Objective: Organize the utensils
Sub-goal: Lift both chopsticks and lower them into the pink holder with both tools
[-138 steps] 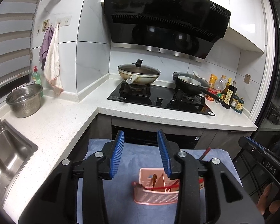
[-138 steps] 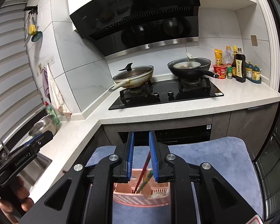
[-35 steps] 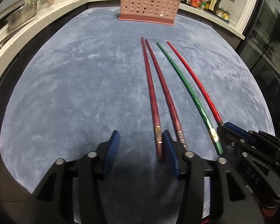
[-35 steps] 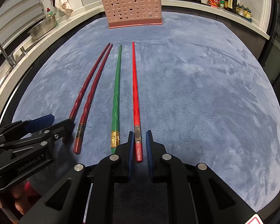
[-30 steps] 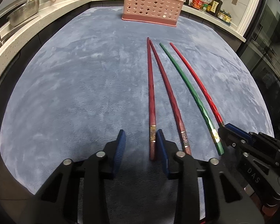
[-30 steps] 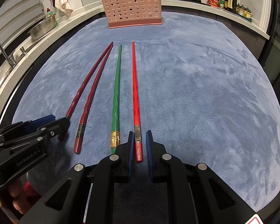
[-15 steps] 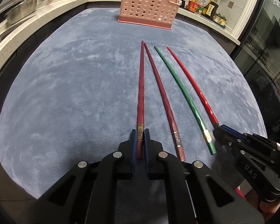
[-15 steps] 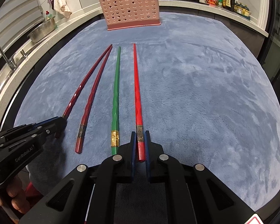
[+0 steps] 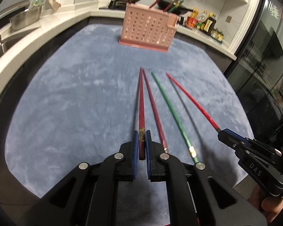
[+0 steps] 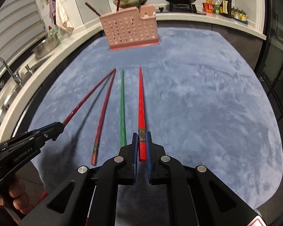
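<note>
now clamped in the left hand-held gripper (image 9: pixel 141 146): a dark red chopstick (image 9: pixel 141 101), centre of the frame, tip raised off the blue cloth (image 9: pixel 66 103). pinched likewise in the right hand-held gripper (image 10: pixel 142 146): a bright red chopstick (image 10: pixel 141 98). lying between them on the cloth: 1 maroon chopstick (image 10: pixel 103 113) and 1 green chopstick (image 10: pixel 122 101). upper centre: pink holder (image 10: pixel 130 30), upright, already holding several chopsticks.
</note>
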`<state>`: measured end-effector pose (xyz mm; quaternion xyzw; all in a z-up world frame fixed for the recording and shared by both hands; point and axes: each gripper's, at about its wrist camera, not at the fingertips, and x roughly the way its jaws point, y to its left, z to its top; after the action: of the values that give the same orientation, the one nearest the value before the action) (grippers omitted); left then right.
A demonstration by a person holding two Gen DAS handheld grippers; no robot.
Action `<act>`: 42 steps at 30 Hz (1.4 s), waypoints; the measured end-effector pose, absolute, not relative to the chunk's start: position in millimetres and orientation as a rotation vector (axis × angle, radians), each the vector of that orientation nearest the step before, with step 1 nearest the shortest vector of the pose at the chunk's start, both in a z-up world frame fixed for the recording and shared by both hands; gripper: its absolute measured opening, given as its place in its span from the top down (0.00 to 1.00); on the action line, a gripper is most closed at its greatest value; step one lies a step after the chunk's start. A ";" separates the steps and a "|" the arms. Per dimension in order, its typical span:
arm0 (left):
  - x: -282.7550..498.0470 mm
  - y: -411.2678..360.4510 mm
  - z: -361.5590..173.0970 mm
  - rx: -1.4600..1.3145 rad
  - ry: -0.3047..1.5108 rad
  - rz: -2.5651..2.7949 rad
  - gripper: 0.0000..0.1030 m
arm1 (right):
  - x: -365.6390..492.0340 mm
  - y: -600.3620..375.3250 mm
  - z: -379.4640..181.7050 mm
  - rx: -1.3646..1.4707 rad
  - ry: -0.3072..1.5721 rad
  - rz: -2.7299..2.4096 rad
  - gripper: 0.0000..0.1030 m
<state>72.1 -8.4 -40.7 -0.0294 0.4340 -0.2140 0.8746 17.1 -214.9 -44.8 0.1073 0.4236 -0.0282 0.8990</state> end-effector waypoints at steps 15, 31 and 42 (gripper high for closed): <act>92.8 1.7 44.4 -0.086 0.710 -0.427 0.93 | 21.9 -239.5 43.2 0.243 0.647 -0.102 0.93; 159.7 -4.9 107.5 -0.081 0.571 -0.377 0.93 | 65.0 -272.1 112.3 0.284 0.513 -0.092 0.93; 213.4 -17.6 164.4 -0.091 0.468 -0.382 0.93 | 123.9 -297.2 156.3 0.329 0.429 -0.052 0.93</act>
<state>213.4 -17.6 164.3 -0.0446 0.2306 -0.1882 0.9536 123.9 -297.2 156.3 0.1625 0.2117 -0.0257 0.9634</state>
